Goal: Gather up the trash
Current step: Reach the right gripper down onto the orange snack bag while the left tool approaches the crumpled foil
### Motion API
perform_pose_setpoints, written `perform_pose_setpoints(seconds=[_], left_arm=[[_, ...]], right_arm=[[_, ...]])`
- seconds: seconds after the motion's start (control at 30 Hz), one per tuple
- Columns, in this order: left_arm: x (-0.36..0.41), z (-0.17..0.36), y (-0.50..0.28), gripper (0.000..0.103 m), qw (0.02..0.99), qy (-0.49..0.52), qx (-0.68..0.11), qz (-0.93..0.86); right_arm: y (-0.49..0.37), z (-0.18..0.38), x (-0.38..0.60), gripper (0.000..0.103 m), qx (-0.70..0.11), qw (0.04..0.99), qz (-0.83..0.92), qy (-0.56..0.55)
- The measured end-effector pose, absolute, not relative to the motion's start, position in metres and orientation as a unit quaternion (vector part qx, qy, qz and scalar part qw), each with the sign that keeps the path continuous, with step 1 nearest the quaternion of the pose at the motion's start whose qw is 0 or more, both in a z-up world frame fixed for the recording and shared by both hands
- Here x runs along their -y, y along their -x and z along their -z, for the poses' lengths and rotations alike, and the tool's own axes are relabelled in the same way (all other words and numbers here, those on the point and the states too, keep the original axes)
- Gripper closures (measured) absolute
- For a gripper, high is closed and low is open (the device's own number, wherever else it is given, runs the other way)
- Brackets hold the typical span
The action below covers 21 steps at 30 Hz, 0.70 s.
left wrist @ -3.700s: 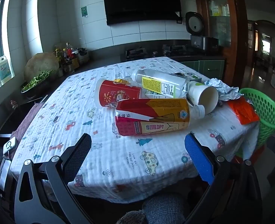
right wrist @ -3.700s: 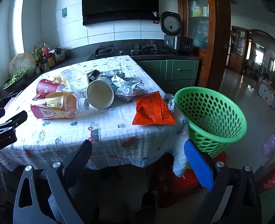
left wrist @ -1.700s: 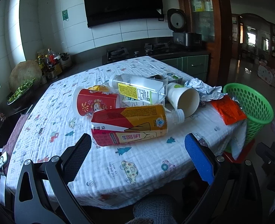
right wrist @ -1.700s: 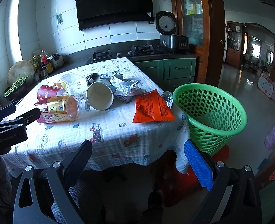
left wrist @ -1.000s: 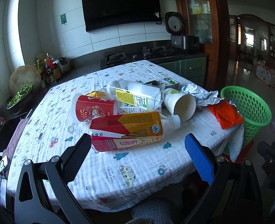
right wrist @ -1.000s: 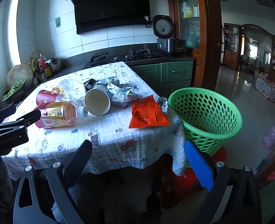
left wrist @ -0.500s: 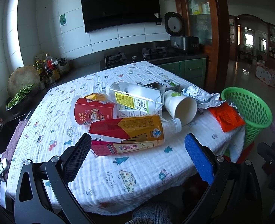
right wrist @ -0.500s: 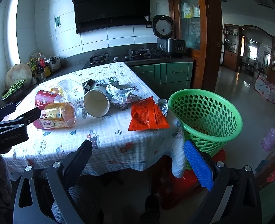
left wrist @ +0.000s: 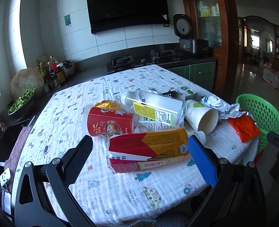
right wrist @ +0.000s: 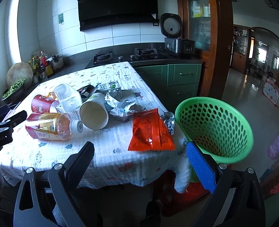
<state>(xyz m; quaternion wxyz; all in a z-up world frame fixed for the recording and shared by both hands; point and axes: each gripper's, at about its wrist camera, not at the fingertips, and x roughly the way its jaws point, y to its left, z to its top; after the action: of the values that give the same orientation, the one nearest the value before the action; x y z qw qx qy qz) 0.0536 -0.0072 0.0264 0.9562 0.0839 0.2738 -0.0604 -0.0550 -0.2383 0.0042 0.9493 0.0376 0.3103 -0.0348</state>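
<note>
- The left gripper (left wrist: 139, 151) hangs over the near edge of the table (left wrist: 67, 113), its jaws spread wide and gripping nothing; the orange-and-red bottle (left wrist: 149, 149) lies on its side in the gap between the fingers as seen from the left wrist.
- The right gripper (right wrist: 139, 155) has its jaws wide apart too, empty, held off the table's near edge, with the orange snack packet (right wrist: 150, 132) ahead of it.
- The trash sits in a cluster on the patterned tablecloth (right wrist: 111, 155): a red paper cup (left wrist: 109, 124) on its side, a clear bottle with a yellow label (left wrist: 152, 107) resting across it, and a white paper cup (right wrist: 94, 111) tipped over with its mouth toward the right wrist camera.
- Crumpled foil (right wrist: 120, 106) lies just behind the white cup, touching the snack packet.
- A small carton (right wrist: 111, 87) lies farther back.
- The green basket (right wrist: 215, 126) stands beside the table's right corner, below the tabletop.
</note>
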Motion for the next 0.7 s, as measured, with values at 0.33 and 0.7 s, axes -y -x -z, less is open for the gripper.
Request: perform_pose_setpoints(seconds=[0.33,0.7], left_arm=[[-0.001,-0.033,-0.084,0.005,0.954,-0.074,-0.282,0.074],[0.041,-0.042,-0.114,0.008,0.942,-0.071,-0.298,0.137]], right_arm=[[-0.010,0.018,0.269,0.017,-0.366,0.929,0.033,-0.049],[-0.058,0.047,0.283,0.017,-0.416,0.907,0.020,-0.060]])
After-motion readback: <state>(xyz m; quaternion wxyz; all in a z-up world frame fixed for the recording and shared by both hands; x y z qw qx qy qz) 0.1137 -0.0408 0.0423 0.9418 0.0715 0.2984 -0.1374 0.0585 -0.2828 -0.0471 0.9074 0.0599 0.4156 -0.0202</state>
